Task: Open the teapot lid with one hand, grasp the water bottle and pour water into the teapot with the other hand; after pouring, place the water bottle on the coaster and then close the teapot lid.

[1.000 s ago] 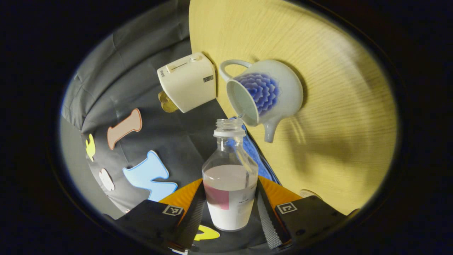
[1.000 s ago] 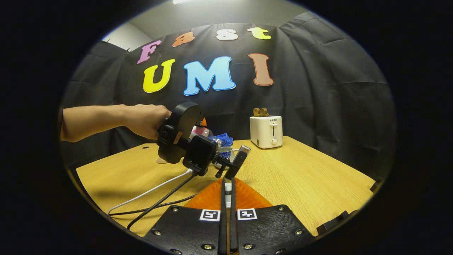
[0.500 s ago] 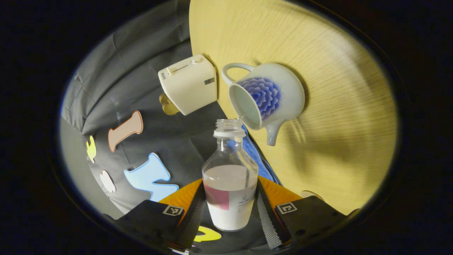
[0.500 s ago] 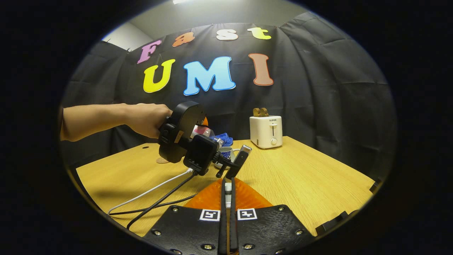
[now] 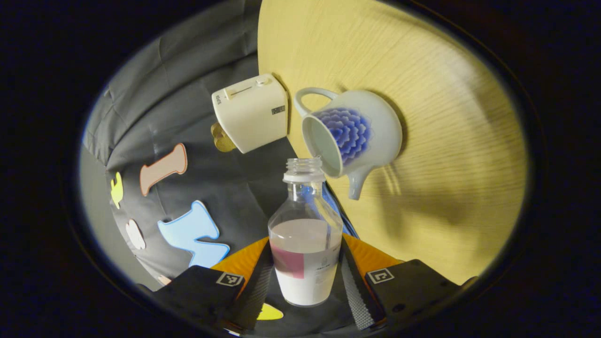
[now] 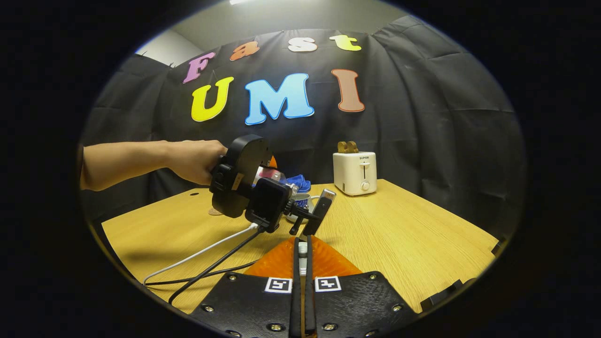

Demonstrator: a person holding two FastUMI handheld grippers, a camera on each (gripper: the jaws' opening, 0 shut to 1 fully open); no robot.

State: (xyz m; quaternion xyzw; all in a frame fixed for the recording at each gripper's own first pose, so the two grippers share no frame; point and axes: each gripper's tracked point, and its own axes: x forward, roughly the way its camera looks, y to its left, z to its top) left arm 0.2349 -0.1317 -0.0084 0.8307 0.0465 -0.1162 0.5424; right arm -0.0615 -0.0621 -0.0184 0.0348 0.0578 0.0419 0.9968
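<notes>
Water bottle [image 5: 305, 253] sits clamped in the left claw [image 5: 305, 246], both fingers pressed on its lower body, tipped toward the teapot [image 5: 371, 126] with its uncapped mouth just beside the pot's open rim. About half the water is left in it. Half a second ago a thin thread of water ran from the bottle's lip into the pot. Now none is visible, and the mouth sits a little clear of the rim. I judge that the pour is ending or has paused, so the next step is to right the bottle and carry it to the coaster [image 6: 215, 212], which lies on the far left of the table [image 5: 446, 141].

The right claw [image 6: 302, 244] hovers over the near table, nearly closed. A small pale piece is pinched between its fingers, most likely the knob of the lid [image 6: 303, 248], which is off the pot. It has barely moved in the last second.

Farther out, a hand [image 6: 197, 162] steadies the left claw, and a toaster [image 5: 251, 112] stands by the far table edge.
</notes>
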